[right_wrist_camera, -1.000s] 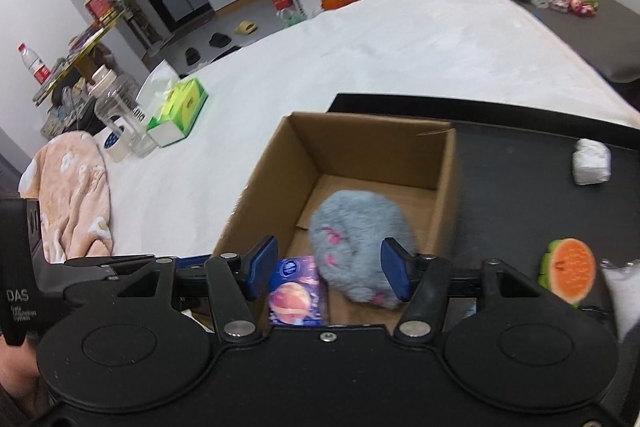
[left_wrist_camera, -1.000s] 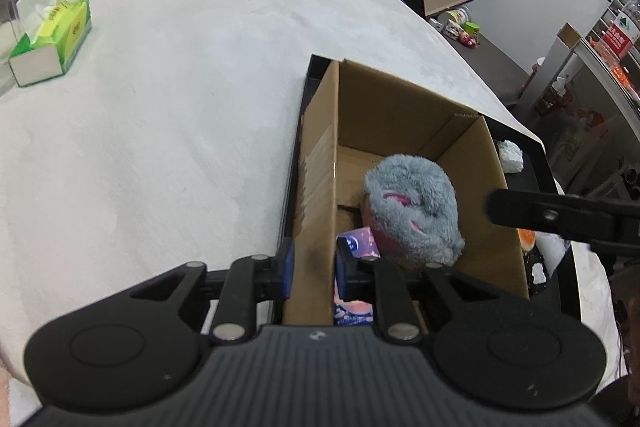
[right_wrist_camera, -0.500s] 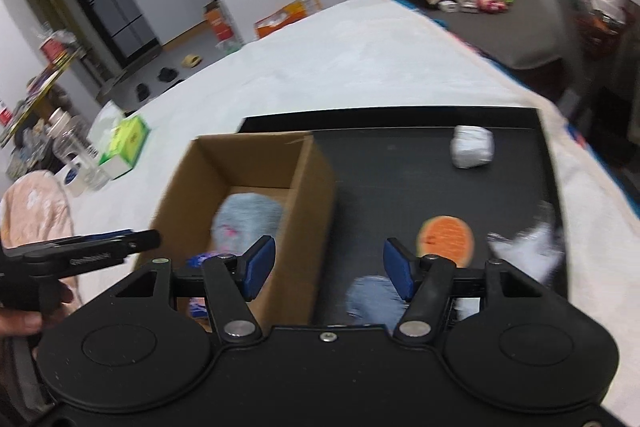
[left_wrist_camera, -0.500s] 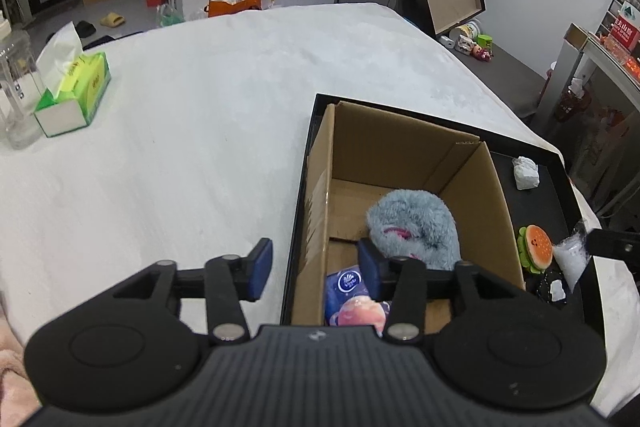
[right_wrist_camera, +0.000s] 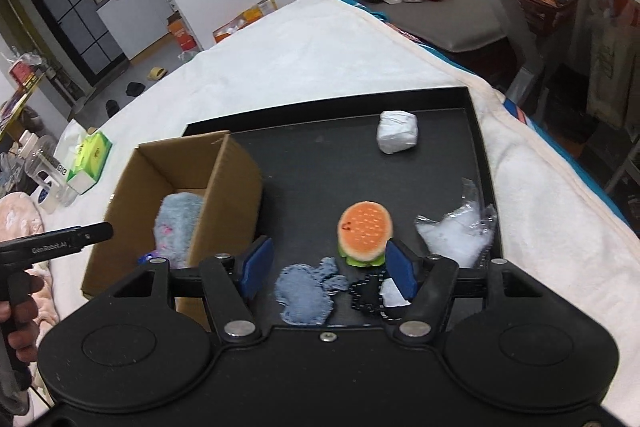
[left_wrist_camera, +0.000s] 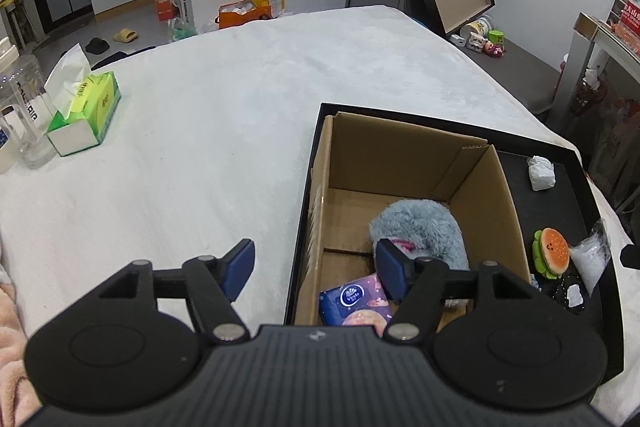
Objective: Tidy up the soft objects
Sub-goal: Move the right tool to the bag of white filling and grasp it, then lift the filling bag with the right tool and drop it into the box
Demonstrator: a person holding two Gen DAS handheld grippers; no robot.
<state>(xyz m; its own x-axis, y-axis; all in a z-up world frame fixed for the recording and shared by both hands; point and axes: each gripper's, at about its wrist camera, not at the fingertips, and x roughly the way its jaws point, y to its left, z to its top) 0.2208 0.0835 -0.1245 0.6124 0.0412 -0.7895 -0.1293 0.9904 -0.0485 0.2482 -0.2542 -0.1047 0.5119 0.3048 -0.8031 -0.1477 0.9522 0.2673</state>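
Observation:
A cardboard box (left_wrist_camera: 400,163) stands on the left of a black tray (right_wrist_camera: 320,155). Inside lie a grey plush (left_wrist_camera: 420,227) and a purple tissue pack (left_wrist_camera: 356,299). My left gripper (left_wrist_camera: 316,263) hovers over the box's near left wall, its jaws opening and pressing on nothing. My right gripper (right_wrist_camera: 328,267) hangs over the tray beside the box, its jaws slowly opening and holding nothing. Below and between its fingers lie a burger plush (right_wrist_camera: 364,231), a blue-grey cloth patch (right_wrist_camera: 308,291) and a black-and-white piece (right_wrist_camera: 372,293).
A white wad (right_wrist_camera: 397,131) sits at the tray's far side and a clear bag of white stuffing (right_wrist_camera: 456,235) at its right edge. A green tissue box (left_wrist_camera: 84,107) and a clear jar (left_wrist_camera: 24,111) stand far left on the white cover.
The left jaws went from nearly shut on the box's left wall to wide apart, and the gripper drew back and up. The right gripper swung from over the box to over the tray.

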